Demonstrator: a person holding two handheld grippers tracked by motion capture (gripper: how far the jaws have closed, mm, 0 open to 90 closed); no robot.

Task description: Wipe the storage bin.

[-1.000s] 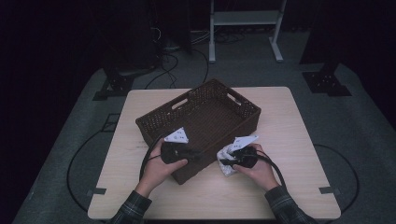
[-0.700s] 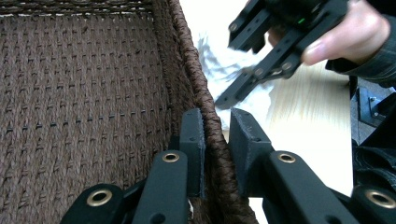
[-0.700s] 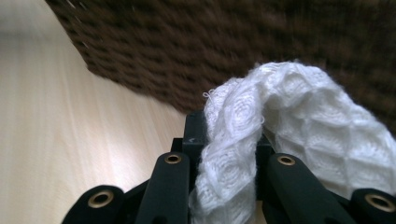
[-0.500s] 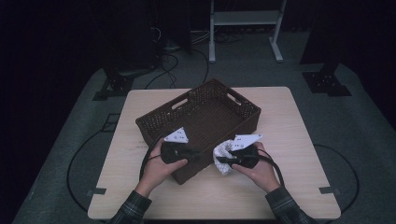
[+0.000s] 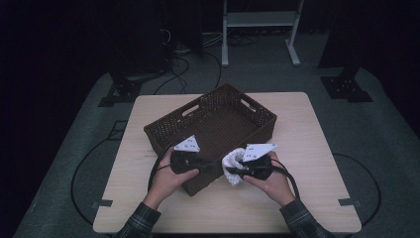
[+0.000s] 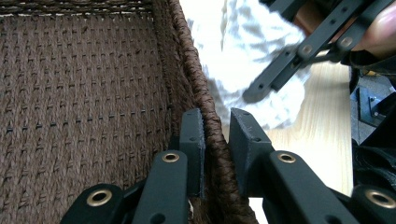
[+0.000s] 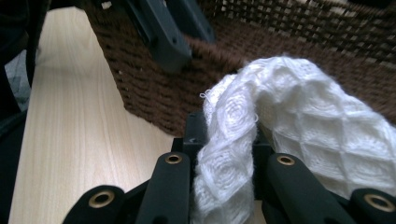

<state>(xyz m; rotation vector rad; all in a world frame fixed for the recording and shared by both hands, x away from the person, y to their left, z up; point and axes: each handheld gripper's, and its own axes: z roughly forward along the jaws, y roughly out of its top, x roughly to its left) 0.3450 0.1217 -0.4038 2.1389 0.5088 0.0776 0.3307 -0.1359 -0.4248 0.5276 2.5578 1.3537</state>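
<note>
A: What's different from a second ago?

B: The right claw point(image 5: 241, 172) has come up off the desk point(image 5: 317, 148) a little, and the white cloth point(image 5: 232, 167) pinched between its jaws came up with it. In the high view the cloth sat lower and flatter before; now it hangs bunched, low and right of centre, just outside the basket point(image 5: 213, 129) near its front corner.

A: And the other hand?

B: The left claw point(image 6: 217, 140) hasn't moved. Its jaws are narrow, clamped on the basket's braided rim, one inside, one outside.

A: So what does that mean?

B: My guess is that the basket is being steadied and the cloth is high enough to go over the rim, but it isn't in yet.

A: How does the cloth look?

B: White, thick, with a quilted diamond weave and fuzzy edges, folded over itself in the right gripper view point(image 7: 280, 121).
</note>
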